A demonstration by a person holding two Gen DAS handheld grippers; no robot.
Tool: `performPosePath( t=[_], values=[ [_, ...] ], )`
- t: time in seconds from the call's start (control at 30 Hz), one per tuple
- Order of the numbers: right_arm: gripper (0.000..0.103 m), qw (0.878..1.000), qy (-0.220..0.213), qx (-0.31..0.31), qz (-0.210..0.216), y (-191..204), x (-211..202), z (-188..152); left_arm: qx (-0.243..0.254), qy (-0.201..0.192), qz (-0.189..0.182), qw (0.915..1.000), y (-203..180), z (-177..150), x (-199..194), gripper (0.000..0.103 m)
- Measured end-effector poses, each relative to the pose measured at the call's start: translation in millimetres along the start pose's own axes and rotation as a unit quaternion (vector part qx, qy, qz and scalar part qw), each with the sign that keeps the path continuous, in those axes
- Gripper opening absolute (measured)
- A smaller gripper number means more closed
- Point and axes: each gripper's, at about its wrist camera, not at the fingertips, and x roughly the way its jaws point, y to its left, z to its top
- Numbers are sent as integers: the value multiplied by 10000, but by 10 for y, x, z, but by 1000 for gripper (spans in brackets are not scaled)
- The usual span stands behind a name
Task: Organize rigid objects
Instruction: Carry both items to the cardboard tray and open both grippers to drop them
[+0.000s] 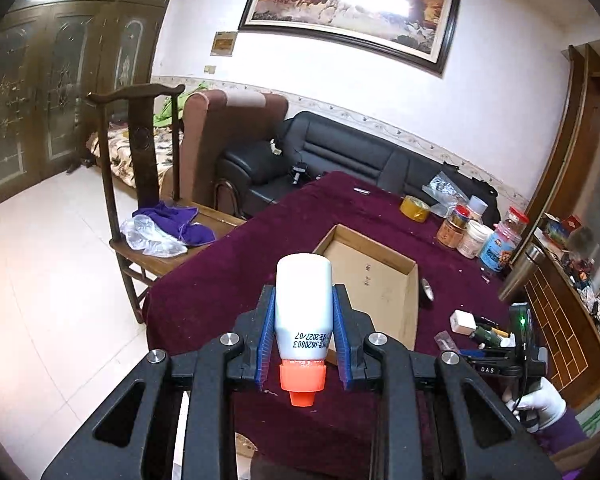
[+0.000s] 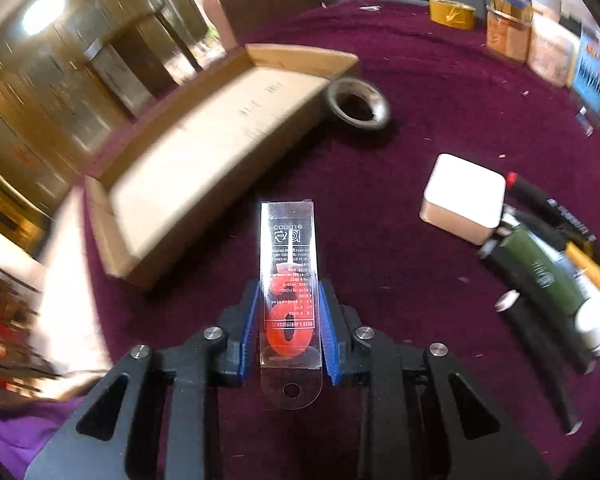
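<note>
My left gripper (image 1: 303, 300) is shut on a white bottle (image 1: 303, 304) with an orange cap (image 1: 302, 382), cap toward the camera, held above the table near the open cardboard box (image 1: 410, 304). My right gripper (image 2: 288, 292) is shut on a clear plastic pack with a red number candle (image 2: 287, 280), held above the maroon tablecloth, right of the cardboard box (image 2: 204, 144). The box looks empty inside. The right gripper body shows in the left wrist view (image 1: 516, 344) at the right.
On the maroon table (image 2: 400, 240) lie a dark tape roll (image 2: 358, 104), a white square box (image 2: 462, 198), a dark green tube (image 2: 540, 276) and pens. A yellow tape roll (image 1: 415, 209) and several jars (image 1: 476, 236) stand at the far edge. A wooden chair (image 1: 148, 200) stands left.
</note>
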Motion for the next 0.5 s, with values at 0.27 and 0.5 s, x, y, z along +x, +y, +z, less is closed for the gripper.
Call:
performPosePath(
  t=[0.27,0.5],
  values=[
    [26,9858,-1033,397,1261,54,-552,123,225,207,-418,9987,-238,99,164,23],
    [26,9720,-1317,911,1718,251,-567,454,516,833,-1054,9896,-515,373,1022,23]
  ],
)
